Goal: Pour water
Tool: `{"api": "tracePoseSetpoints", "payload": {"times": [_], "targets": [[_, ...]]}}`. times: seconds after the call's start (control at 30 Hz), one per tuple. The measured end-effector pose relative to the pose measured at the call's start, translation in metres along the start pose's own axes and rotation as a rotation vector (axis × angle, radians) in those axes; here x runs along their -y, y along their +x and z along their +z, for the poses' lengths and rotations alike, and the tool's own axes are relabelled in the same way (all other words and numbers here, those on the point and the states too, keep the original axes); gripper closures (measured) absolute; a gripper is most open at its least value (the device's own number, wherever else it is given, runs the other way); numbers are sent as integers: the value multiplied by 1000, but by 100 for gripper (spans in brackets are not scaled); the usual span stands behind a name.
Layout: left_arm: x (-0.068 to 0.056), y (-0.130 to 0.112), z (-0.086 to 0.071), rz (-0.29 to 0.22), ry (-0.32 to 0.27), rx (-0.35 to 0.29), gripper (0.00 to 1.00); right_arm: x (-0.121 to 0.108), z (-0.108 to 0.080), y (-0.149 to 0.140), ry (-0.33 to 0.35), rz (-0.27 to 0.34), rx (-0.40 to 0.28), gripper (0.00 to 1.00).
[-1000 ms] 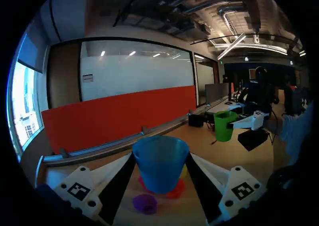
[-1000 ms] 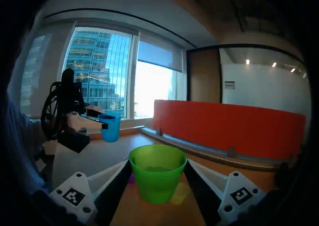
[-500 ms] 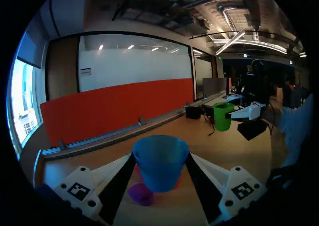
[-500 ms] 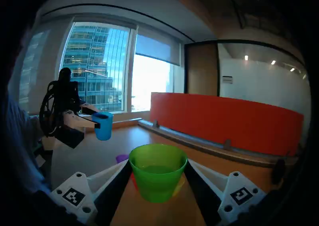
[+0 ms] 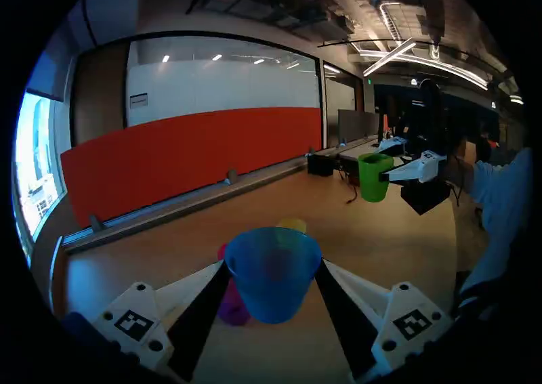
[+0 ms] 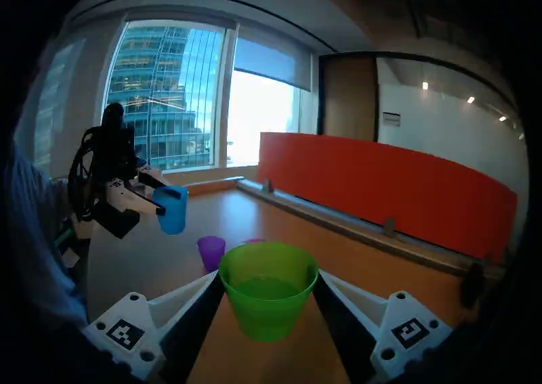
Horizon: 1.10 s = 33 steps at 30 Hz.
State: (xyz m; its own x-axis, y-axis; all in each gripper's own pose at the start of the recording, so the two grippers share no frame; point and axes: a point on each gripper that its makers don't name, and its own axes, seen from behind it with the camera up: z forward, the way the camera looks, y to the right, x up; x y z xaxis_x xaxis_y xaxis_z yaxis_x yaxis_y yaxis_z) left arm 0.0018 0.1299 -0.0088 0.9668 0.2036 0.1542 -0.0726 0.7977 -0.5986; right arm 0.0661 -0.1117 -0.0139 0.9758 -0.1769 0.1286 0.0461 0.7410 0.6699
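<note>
In the left gripper view my left gripper (image 5: 272,275) is shut on an upright blue cup (image 5: 272,270), held above the wooden table (image 5: 379,235). Farther off at the right, the right gripper (image 5: 389,175) holds a green cup (image 5: 373,176). In the right gripper view my right gripper (image 6: 268,299) is shut on that green cup (image 6: 268,297), which holds water. The left gripper (image 6: 154,204) with the blue cup (image 6: 172,209) shows at the left, in a person's hand.
A purple cup (image 6: 211,251) stands on the table (image 6: 379,275) under the cups; it shows as the purple cup (image 5: 234,305) beside a yellow cup (image 5: 291,225) and a pink one. An orange partition (image 5: 190,150) runs along the table's far edge. Windows (image 6: 169,99) lie beyond.
Both views have tipped downward, showing more of the table. The green cup has drifted lower and nearer the blue cup. The small cups on the table have come further into sight.
</note>
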Motion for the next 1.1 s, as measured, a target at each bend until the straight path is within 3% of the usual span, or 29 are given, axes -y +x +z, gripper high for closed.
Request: {"api": "tracePoseSetpoints", "payload": {"times": [0.5,1.1], "targets": [[-9,-52,14,-8,-33,118,13,-4,3,-41,17,-17,118,9],[-6,-118,32,1,-42,244,13,-5,13,-85,33,-13,219,9]]}}
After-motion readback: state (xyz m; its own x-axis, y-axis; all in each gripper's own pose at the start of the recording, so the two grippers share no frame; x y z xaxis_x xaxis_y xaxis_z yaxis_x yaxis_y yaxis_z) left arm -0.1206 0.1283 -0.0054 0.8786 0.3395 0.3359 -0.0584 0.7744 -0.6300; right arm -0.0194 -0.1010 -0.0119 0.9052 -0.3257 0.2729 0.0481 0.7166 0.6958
